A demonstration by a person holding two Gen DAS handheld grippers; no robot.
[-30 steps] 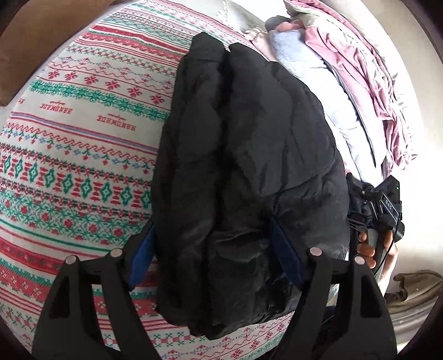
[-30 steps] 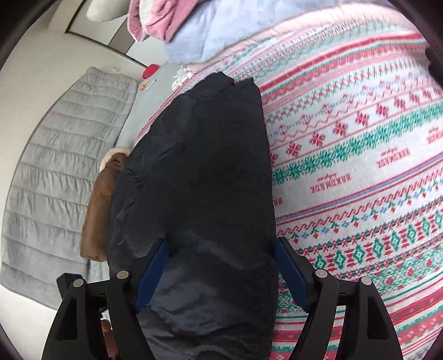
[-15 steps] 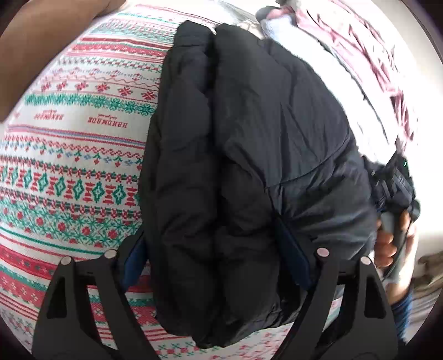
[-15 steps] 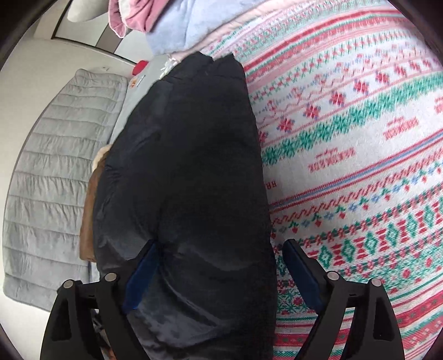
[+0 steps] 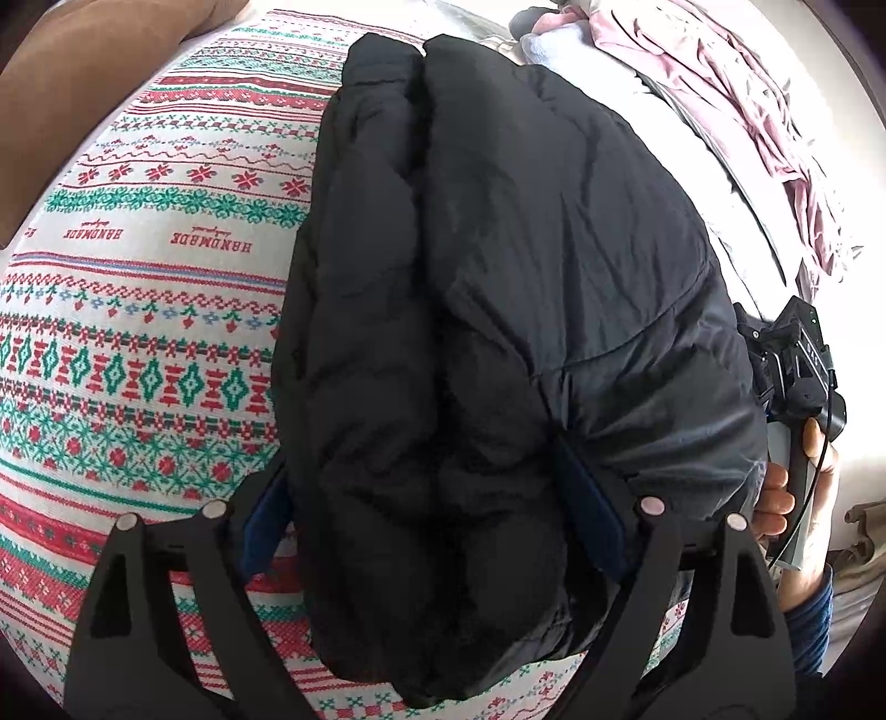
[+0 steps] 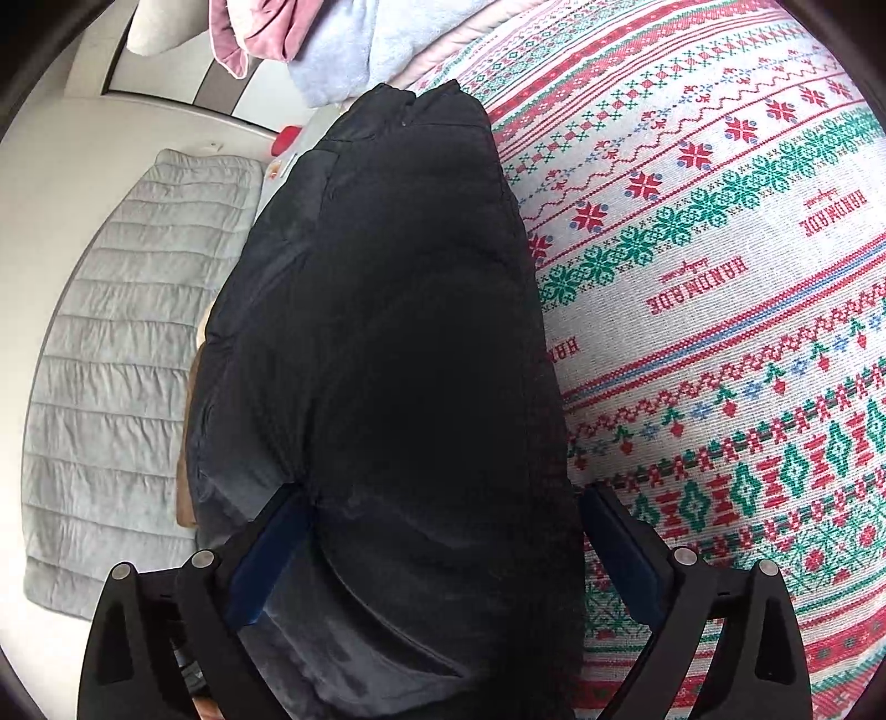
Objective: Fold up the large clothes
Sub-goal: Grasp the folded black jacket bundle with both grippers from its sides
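Left wrist view: the left gripper (image 5: 437,498) has its jaws wide apart, just been opening, with the near end of the black jacket (image 5: 498,310) bulging between them.
Right wrist view: the right gripper (image 6: 443,554) likewise stands spread, jaws just been opening, the jacket's dark bulk between the blue pads (image 6: 620,548).
Jacket: folded lengthwise, lying on the patterned blanket (image 5: 138,310) that covers the bed.
Right side: the person's hand (image 5: 797,487) holds the other gripper's handle.
Beyond: pink clothes (image 5: 736,94) and a light blue garment (image 6: 354,50) heaped past the jacket's far end.
Floor: a grey quilted mat (image 6: 122,343) beside the bed; the jacket hides most of a brown garment (image 6: 185,498).
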